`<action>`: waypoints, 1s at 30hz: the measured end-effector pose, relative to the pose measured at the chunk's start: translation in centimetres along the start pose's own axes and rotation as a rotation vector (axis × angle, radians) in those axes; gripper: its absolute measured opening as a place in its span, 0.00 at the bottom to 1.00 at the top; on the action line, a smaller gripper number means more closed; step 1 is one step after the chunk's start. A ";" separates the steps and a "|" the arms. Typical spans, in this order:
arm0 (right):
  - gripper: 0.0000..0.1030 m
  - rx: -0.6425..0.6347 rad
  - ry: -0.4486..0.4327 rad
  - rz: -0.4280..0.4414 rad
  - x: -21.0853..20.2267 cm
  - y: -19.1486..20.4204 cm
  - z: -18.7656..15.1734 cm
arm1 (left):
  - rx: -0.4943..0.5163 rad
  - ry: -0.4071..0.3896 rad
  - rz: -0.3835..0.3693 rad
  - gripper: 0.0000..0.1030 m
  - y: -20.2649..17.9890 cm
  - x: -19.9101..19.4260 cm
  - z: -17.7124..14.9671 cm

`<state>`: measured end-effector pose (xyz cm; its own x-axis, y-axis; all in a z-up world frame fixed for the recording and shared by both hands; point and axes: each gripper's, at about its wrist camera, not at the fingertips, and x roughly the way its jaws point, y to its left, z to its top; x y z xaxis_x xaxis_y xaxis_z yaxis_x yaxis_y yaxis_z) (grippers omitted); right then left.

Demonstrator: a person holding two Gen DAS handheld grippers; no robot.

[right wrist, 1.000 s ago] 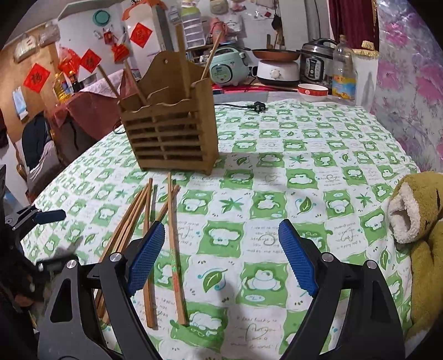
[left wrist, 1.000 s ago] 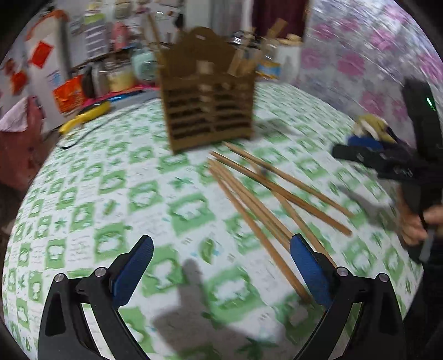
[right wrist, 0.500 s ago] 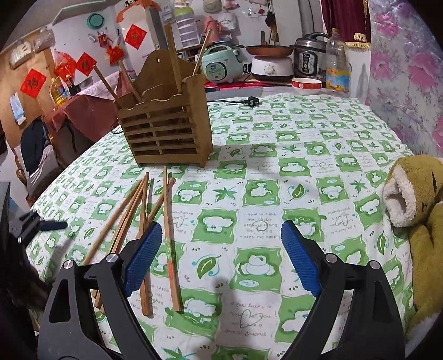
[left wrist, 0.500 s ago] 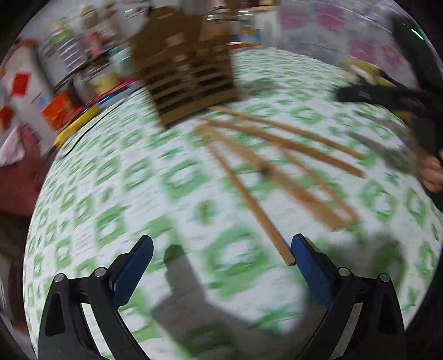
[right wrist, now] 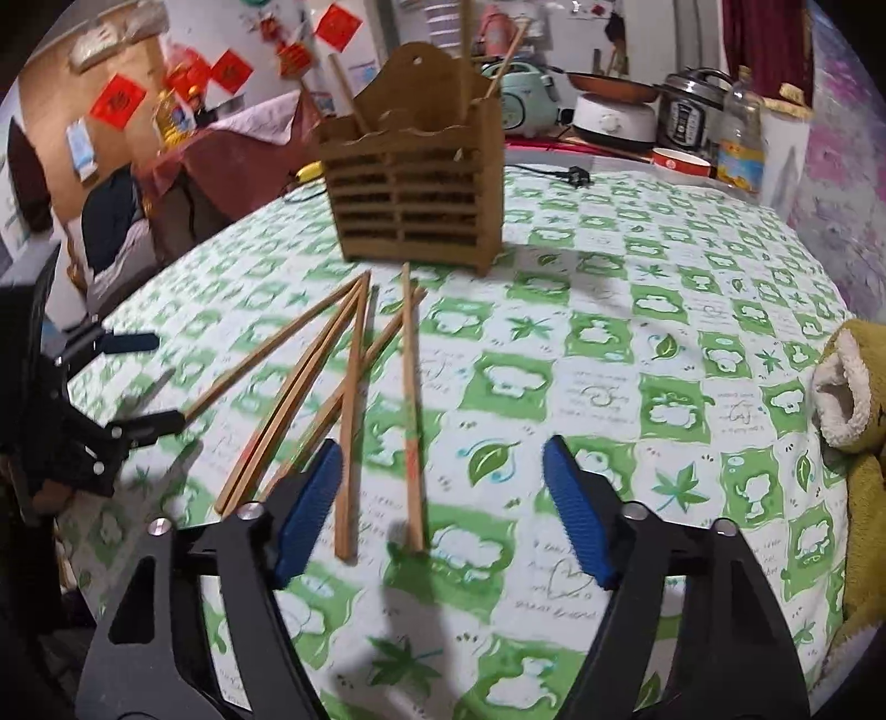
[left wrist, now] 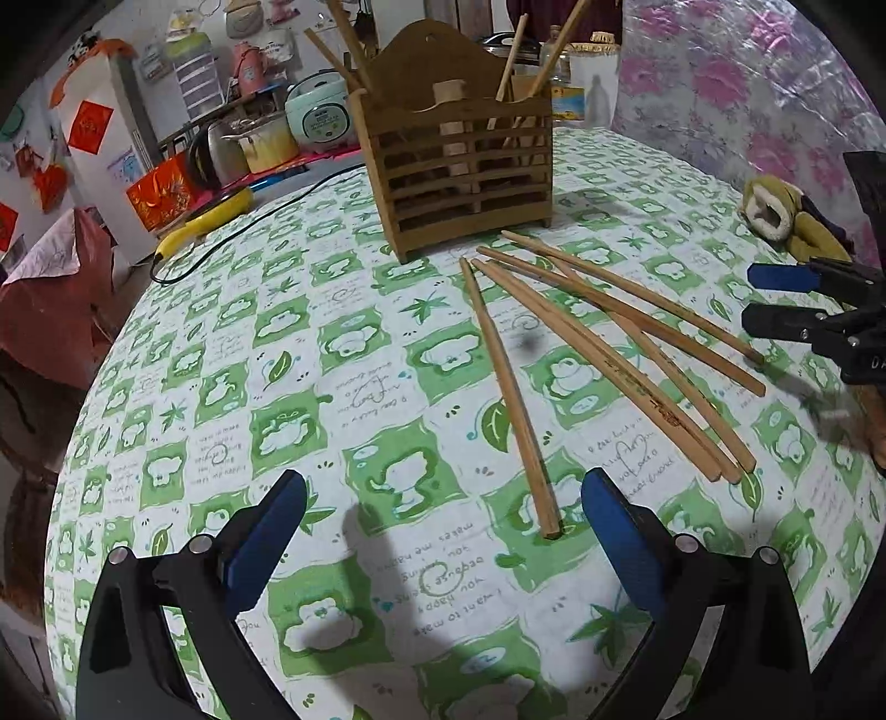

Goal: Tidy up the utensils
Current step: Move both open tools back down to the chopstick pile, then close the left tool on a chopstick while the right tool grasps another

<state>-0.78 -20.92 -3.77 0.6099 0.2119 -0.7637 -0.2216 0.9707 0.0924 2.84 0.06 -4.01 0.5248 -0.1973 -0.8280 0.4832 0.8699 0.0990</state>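
One round table [left wrist: 343,310] fills both views, covered in a green-and-white checked cloth printed with leaves and animals. On its far part stands a slatted wooden utensil holder [left wrist: 465,160] with a tall arched back — upright, and divided into compartments by a central partition that shows through the front slats. Several chopsticks [left wrist: 559,50] stand in it, leaning out at angles above the rim; how many are in each compartment cannot be told. The right wrist view shows the same holder [right wrist: 415,194] slightly blurred, with sticks poking up from both ends.

Beyond the table edge sit a pale green rice cooker [left wrist: 321,116], a metal pot [left wrist: 266,144] and a plastic bottle [right wrist: 739,144]. A yellow-green plush item [right wrist: 853,421] lies at the table's right side.

On the cloth just in front of the holder lie loose chopsticks [left wrist: 609,343], fanned out from near its base — some crossing or touching one another. One chopstick [left wrist: 509,399] lies a little apart from the rest, its near end between the fingertips of the left gripper [left wrist: 443,531], whose fingers are spread wide and hold nothing. The right gripper [right wrist: 443,509] is likewise spread wide and empty, with the near ends of two chopsticks [right wrist: 410,410] lying between its blue pads [right wrist: 576,515].
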 end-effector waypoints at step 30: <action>0.06 0.021 0.123 0.046 0.8 0.2 -1.8 | -0.023 0.017 -0.132 0.07 -2.0 -0.7 -1.1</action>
<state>-1.68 -20.78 -5.54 0.5014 0.2425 -0.8306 -0.2303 0.9627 0.1420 0.72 -1.08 -4.21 0.4458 -0.3035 -0.8421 0.5312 0.8469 -0.0240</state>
